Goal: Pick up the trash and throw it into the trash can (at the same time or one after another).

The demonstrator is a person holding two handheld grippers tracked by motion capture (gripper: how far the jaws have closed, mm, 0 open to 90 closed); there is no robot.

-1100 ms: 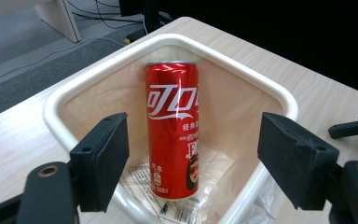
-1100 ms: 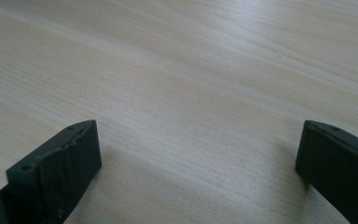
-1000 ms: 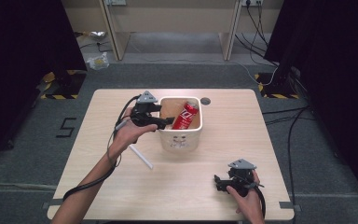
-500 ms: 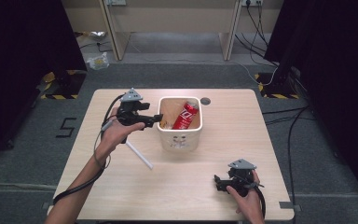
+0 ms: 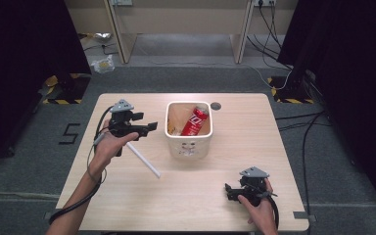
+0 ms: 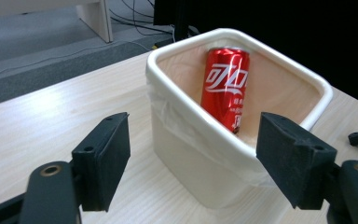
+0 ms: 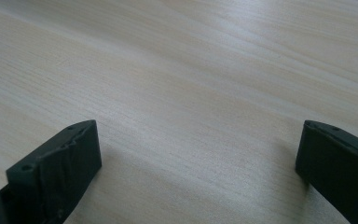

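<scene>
Lower right of the high view: right gripper point(image 5: 231, 191) low over the table point(image 5: 176, 205), jaws spread, nothing between them; its own view has the right gripper point(image 7: 198, 158) gaping over bare wood; it sits well apart from everything else.

Centre-left: white tube point(image 5: 144, 160) flat on the table, thin, straight, plain white; its long axis runs from upper left to lower right of the frame; the upper end meets the left hand point(image 5: 108, 146), and we cannot tell if it touches; the lower end points toward the frame's bottom middle.

Just above it: left gripper point(image 5: 149, 128), jaws spread and empty, aimed at the right of the frame, toward the bin point(image 5: 188, 147); so the tube lies below and behind the jaw tips, not ahead of them; we judge a pick-up would need the left gripper turned back and down, jaws set across the tube's axis; the left hand is by far the nearer one.

Farther on: cream bin at frame centre, just beside the left jaws; in the left gripper view the left gripper point(image 6: 191, 144) frames the bin point(image 6: 186, 163); a red can point(image 6: 226, 88) leans inside it against the far wall.
</scene>
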